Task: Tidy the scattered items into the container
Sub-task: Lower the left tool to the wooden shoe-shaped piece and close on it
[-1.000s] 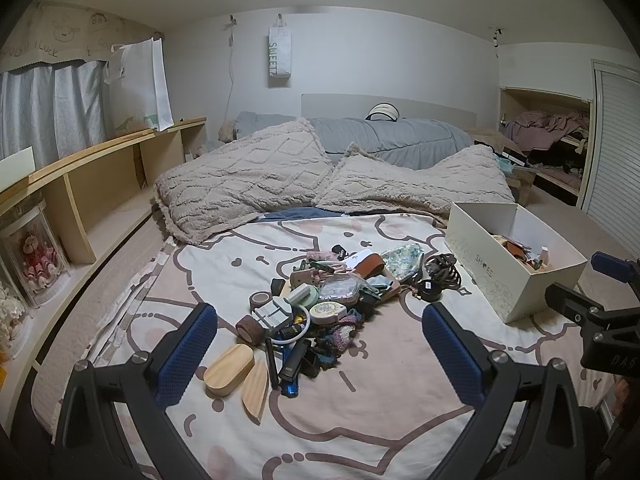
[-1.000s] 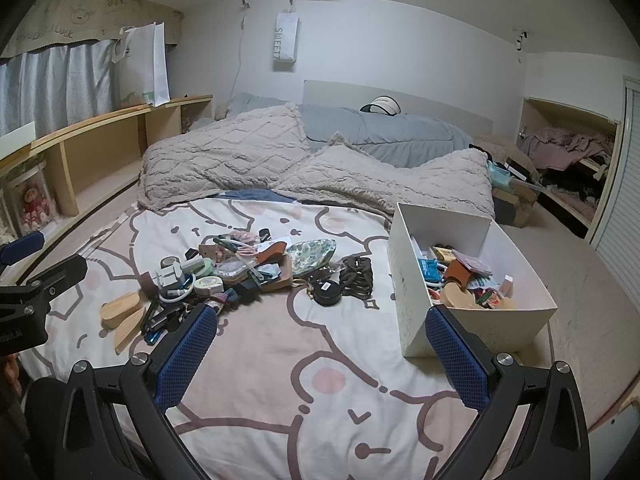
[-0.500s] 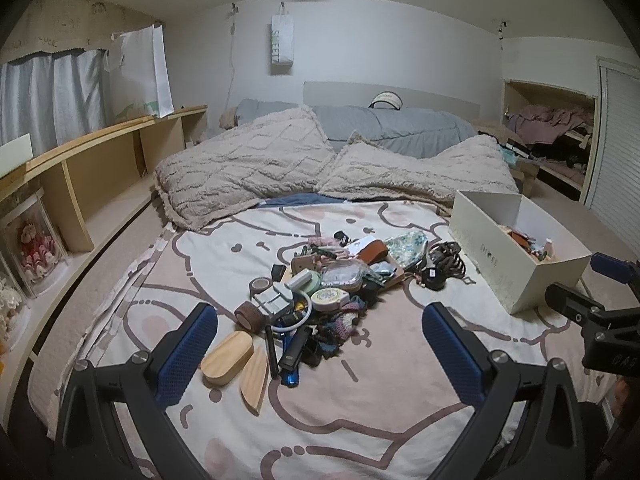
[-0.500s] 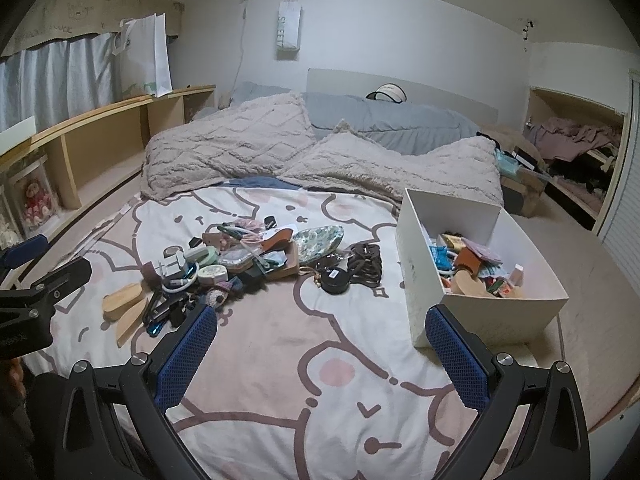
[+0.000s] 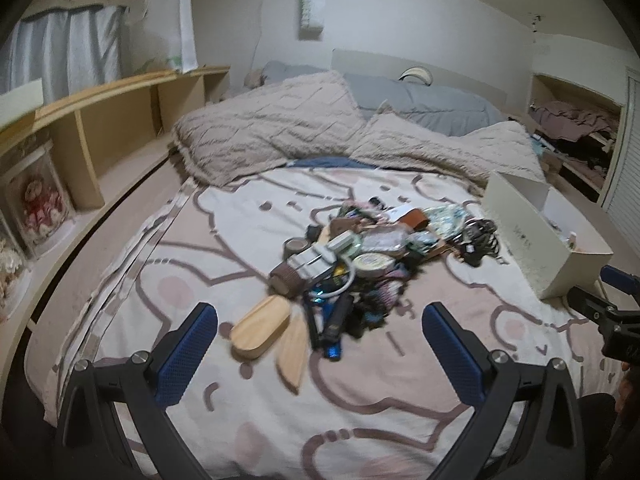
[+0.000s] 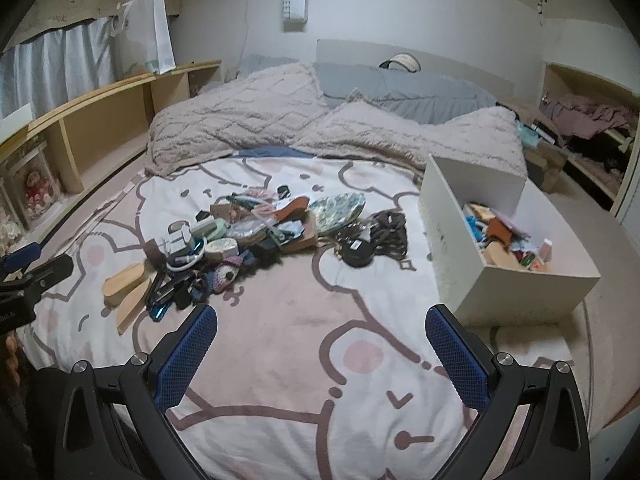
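A pile of small items (image 5: 352, 256) lies on the bed's cartoon-print cover; it also shows in the right wrist view (image 6: 240, 240). At its near edge lie two wooden oval pieces (image 5: 262, 326) and a dark bar (image 5: 334, 316). A white box (image 6: 500, 236) with several items in it stands on the bed at the right, and shows in the left wrist view (image 5: 540, 236). My left gripper (image 5: 320, 354) is open and empty, just short of the pile. My right gripper (image 6: 322, 358) is open and empty over bare cover between pile and box.
Two beige pillows (image 6: 320, 120) and a grey duvet (image 6: 400, 88) lie at the head of the bed. Wooden shelves (image 5: 100, 128) run along the left wall. A black cord bundle (image 6: 390, 232) lies between pile and box. An open closet (image 6: 588, 128) is at the right.
Both grippers have moved forward and lower toward the bed; the pile and box look larger and nearer. Both stay open and empty.
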Demonstrator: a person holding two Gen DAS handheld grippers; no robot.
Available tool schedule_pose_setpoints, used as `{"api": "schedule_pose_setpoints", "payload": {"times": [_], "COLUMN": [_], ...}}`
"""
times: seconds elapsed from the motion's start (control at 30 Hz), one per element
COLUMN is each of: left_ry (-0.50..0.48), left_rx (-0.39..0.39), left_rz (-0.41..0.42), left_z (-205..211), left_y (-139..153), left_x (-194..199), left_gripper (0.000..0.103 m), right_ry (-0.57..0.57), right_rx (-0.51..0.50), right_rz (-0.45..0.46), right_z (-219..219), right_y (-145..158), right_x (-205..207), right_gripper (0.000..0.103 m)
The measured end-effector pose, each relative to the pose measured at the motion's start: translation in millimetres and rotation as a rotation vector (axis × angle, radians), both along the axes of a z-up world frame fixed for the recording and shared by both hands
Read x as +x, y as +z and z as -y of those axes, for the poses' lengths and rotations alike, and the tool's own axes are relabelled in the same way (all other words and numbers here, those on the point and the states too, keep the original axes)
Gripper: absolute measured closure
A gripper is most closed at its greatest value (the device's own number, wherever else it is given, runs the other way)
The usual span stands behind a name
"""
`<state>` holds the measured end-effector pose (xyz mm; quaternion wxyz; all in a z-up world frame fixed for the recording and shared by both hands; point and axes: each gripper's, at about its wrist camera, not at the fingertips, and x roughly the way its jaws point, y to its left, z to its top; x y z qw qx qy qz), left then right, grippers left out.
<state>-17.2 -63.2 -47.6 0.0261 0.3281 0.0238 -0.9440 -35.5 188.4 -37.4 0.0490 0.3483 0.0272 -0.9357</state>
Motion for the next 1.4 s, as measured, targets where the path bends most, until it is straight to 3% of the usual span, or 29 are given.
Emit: {"api": "schedule_pose_setpoints", "payload": {"times": [0.2, 0.43, 0.53, 0.7, 0.97, 1.2, 1.4], "left_ry": [-0.005, -0.065, -0.094, -0.14, -0.248, -0.289, -0.316], "left_rx": [0.032, -0.041, -0.042, -0.036, -0.167, -0.195, -0.191], "left_rz": [0.079, 0.133, 0.174, 0.249, 0.338, 0.35, 0.323], "left_z": [29.6, 51.4, 61.0, 71.7, 72.7, 76.7, 84.2], "left_y": [-14.2, -25.3, -35.5, -56.3, -96.8, -122.2, -135.0], "left_x": [-12.6, -29.0, -38.7, -51.3, -63.8, -76.9, -78.0], "left_gripper": [0.0, 0.001, 0.012, 0.012, 0.012, 0.012, 0.012], "right_ry": [0.01, 0.013, 0.014, 0.041, 0.077, 0.079, 0.08], "right_rx": [0.013, 0.021, 0.014, -0.012, -0.01, -0.007, 0.035], "right_rz": [0.049, 0.122, 0.149, 0.188, 0.262, 0.347, 0.288], "right_z": [10.7, 21.1, 26.0, 39.9, 66.1, 81.2, 87.9], "right_y": [-17.5, -42.5, -53.9, -74.0, -106.2, -138.0, -146.3], "right_x": [-9.8, -20.8, -23.9, -27.2, -31.5, -34.1, -26.2], "right_gripper": [0.0, 0.0, 0.0, 0.0, 0.0, 0.0, 0.0]}}
